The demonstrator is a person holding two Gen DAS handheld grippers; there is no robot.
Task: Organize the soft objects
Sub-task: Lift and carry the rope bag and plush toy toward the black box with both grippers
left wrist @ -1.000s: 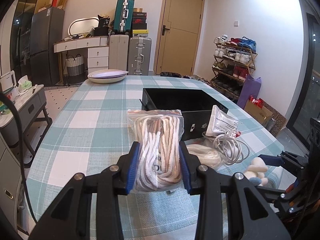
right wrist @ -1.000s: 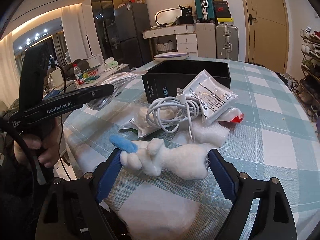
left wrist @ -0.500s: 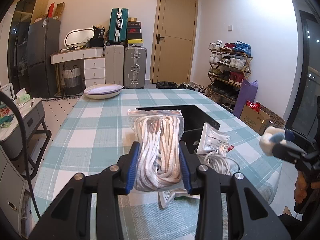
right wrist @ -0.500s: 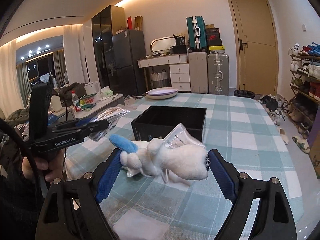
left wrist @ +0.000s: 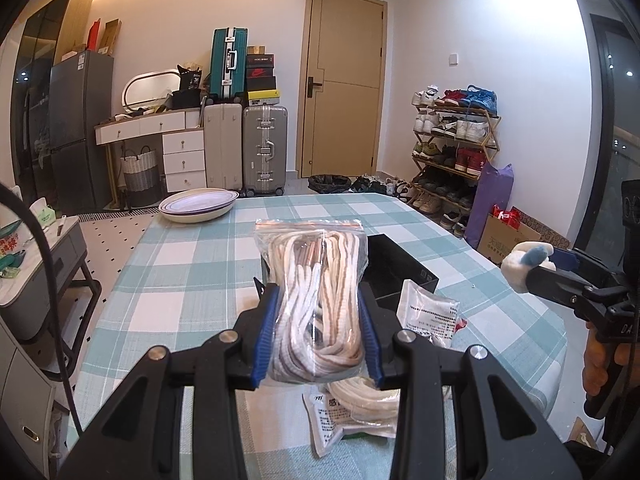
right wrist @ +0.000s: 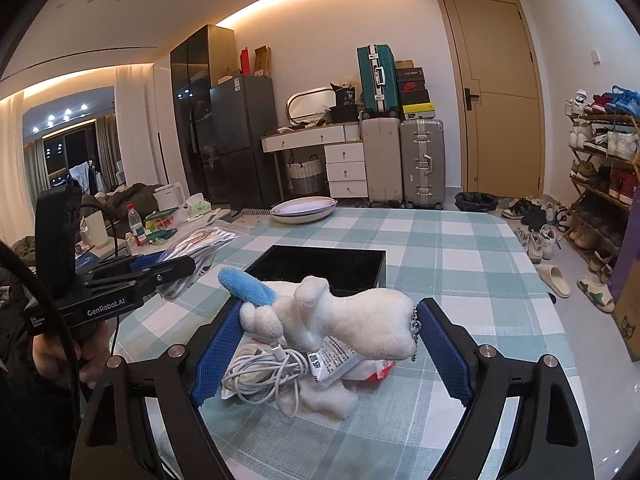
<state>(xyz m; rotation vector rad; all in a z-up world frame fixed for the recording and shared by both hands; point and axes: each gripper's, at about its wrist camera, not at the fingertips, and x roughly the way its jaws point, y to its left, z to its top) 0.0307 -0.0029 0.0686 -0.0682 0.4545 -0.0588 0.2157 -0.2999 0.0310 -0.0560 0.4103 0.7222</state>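
So the table (left wrist: pixel 192 280) with the teal-and-white checked cloth fills the middle of both views, and a black open box (right wrist: pixel 320 266) sits on it around the centre of the right wrist frame. Just below the box in that frame there's a little pile: a coiled white cable (right wrist: pixel 264 376), a printed white packet (right wrist: pixel 340 360) and some white padding underneath. The left tongs (left wrist: pixel 318 332) are pinching a zip bag of shoelaces (left wrist: pixel 316 300) upright, dead centre of the left wrist frame, lifted off the cloth with the box behind it. The right tongs (right wrist: pixel 332 344) are squeezing a small white plush toy (right wrist: pixel 340 320) with a blue ear, held sideways between the blue pads (right wrist: pixel 212 356), up above that pile. A stack of plates (left wrist: pixel 198 206) sits at the table's far edge.
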